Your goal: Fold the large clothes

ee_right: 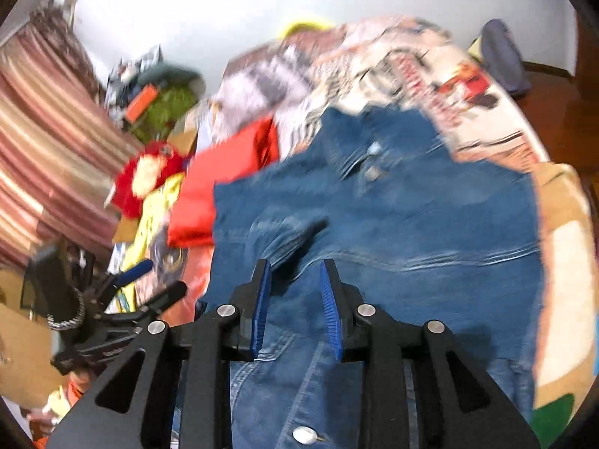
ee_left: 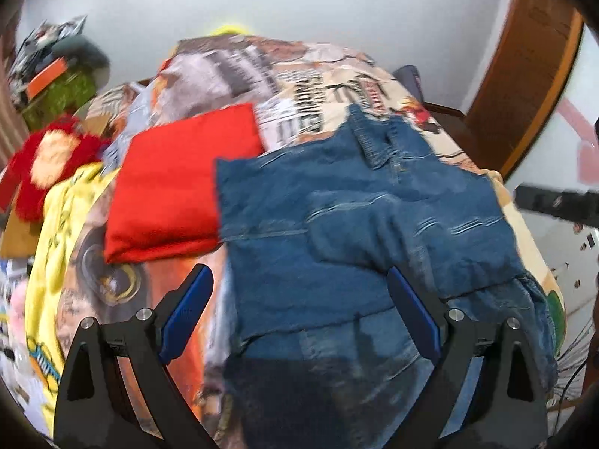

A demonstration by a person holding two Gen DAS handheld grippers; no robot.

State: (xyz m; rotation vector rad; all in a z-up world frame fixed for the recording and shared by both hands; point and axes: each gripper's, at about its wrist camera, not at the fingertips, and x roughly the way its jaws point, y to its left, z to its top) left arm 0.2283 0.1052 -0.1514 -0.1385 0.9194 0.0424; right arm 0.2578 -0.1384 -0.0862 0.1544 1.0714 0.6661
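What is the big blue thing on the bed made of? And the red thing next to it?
The big blue folded garment looks like denim: faded matte blue with stitched seams and a metal button. The folded red cloth looks like smooth, slightly shiny fabric, perhaps polyester; blur leaves that open.

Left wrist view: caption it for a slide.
Open left gripper above partly folded blue jeans beside a red folded garment.

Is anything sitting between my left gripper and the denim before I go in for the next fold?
Nothing visible. The left gripper hangs open right above the denim jacket. The red folded cloth lies beside the jacket's left edge, not in the path.
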